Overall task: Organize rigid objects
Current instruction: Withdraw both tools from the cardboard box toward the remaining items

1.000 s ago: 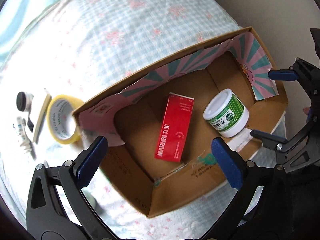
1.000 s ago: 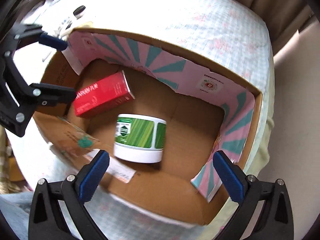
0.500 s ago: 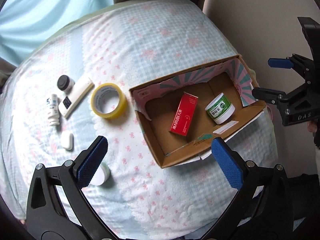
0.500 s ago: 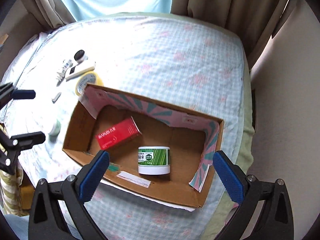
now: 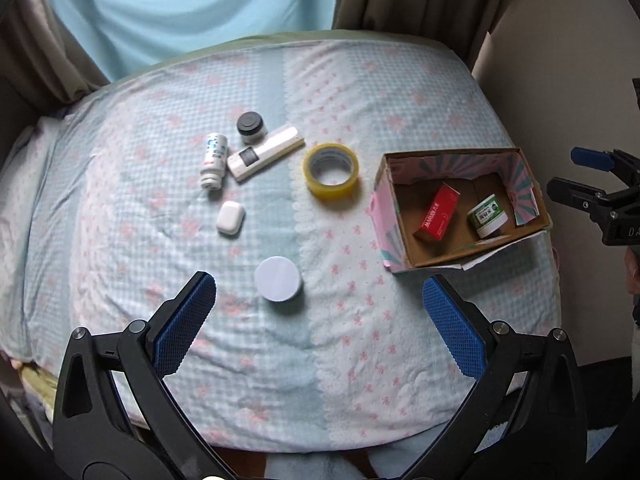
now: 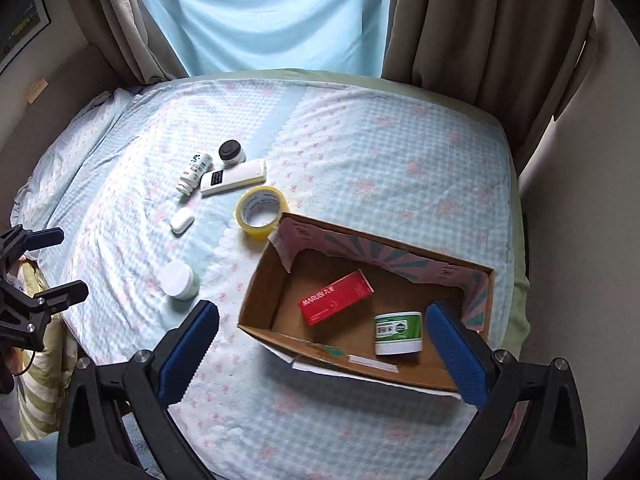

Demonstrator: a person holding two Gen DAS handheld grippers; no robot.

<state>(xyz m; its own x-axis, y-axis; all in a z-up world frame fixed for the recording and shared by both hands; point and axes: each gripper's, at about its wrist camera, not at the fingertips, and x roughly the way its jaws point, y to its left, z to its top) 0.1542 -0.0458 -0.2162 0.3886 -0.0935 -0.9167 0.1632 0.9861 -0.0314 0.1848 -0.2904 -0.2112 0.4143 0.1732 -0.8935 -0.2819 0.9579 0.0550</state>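
A cardboard box (image 5: pixel 390 216) (image 6: pixel 256 296) lies on the bed and holds a red carton (image 5: pixel 438 212) (image 6: pixel 336 298) and a green-labelled jar (image 5: pixel 489 216) (image 6: pixel 398 332). On the sheet lie a white-lidded jar (image 5: pixel 279 279) (image 6: pixel 179 280), a yellow tape roll (image 5: pixel 331 171) (image 6: pixel 262 212), a white remote (image 5: pixel 266 153) (image 6: pixel 234 177), a white bottle (image 5: pixel 214 160) (image 6: pixel 194 172), a black-lidded jar (image 5: pixel 251 125) (image 6: pixel 232 153) and a small white case (image 5: pixel 230 219) (image 6: pixel 182 221). My left gripper (image 5: pixel 320 328) is open above the white-lidded jar. My right gripper (image 6: pixel 322 354) is open above the box.
The bed is covered by a blue checked sheet (image 5: pixel 360 92) with pink bows. Curtains (image 6: pixel 460 20) and a wall (image 5: pixel 560 80) stand behind and to the right. The bed's front edge (image 5: pixel 320 448) drops off below the grippers.
Both grippers have pulled up and back from the box. The view has widened from the box interior to the whole bed. The objects have not moved.
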